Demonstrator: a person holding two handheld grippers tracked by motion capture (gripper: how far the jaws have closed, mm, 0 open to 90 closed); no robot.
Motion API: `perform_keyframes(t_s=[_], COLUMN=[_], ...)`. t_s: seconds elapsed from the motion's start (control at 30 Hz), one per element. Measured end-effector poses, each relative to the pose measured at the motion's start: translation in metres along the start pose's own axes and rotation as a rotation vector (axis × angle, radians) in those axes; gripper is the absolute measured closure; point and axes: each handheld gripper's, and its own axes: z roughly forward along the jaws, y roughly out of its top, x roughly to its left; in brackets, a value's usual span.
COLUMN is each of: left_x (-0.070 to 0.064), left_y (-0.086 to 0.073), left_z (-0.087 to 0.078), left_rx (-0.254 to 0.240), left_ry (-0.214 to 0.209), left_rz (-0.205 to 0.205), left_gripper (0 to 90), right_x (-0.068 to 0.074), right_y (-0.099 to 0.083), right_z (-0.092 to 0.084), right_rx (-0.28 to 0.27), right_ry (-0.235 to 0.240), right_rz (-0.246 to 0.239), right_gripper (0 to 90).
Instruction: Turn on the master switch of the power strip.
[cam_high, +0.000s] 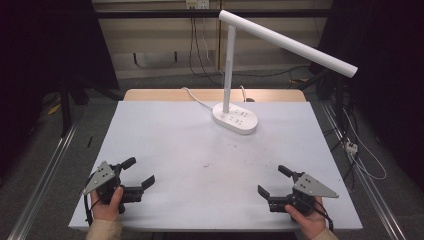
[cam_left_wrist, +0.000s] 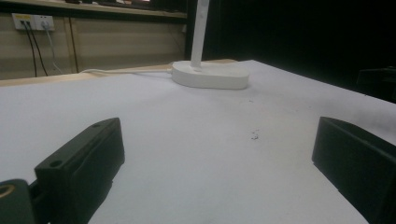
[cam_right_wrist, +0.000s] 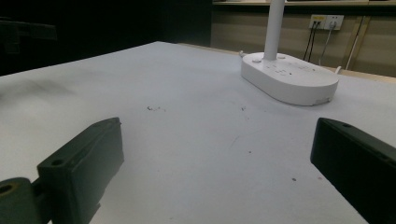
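The desk lamp (cam_high: 235, 118) is located at the far centre of the desk (cam_high: 165, 135), its oval base resting flat on the white surface just inside the far edge, with the upright post rising from the left end of the base and the long head bar sloping down toward the right, over the far right part of the desk. The left gripper (cam_high: 139, 174) is held near the front left corner and the right gripper (cam_high: 272, 180) near the front right corner; the jaws of both are spread wide apart and nothing is held between them. From either gripper the lamp lies ahead and inward, well apart from the jaws. In the high view the long axis of the base is seen to run from left-rear to right-front, so that its near end is turned toward the right gripper, which is judged to be the nearer of the two (though not by much). In the right gripper view the lamp base (cam_right_wrist: 289, 77) is seen ahead and to the right; in the left gripper view the base (cam_left_wrist: 210, 74) lies ahead, slightly left of centre. The surface between the jaws and the lamp is bare apart from small dark specks, and a white cord (cam_high: 196, 99) is led off the far edge behind the base
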Motion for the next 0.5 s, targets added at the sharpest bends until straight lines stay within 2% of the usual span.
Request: perform_keyframes(t_s=[0.23,0.5], left_x=[0.0,0.001], left_y=[0.0,0.001], left_z=[0.0,0.002], left_rx=[0.0,-0.002], left_ry=[0.003,-0.001], left_rz=[0.001,0.005], left_gripper=[2.1,2.3], right_x=[-0.001,-0.007], right_y=[0.001,0.01], right_z=[0.004,0.017], right_rx=[0.007,0.015], right_ry=[0.006,-0.005], right_rz=[-0.007,0.019], right_gripper=[2.2,3.4])
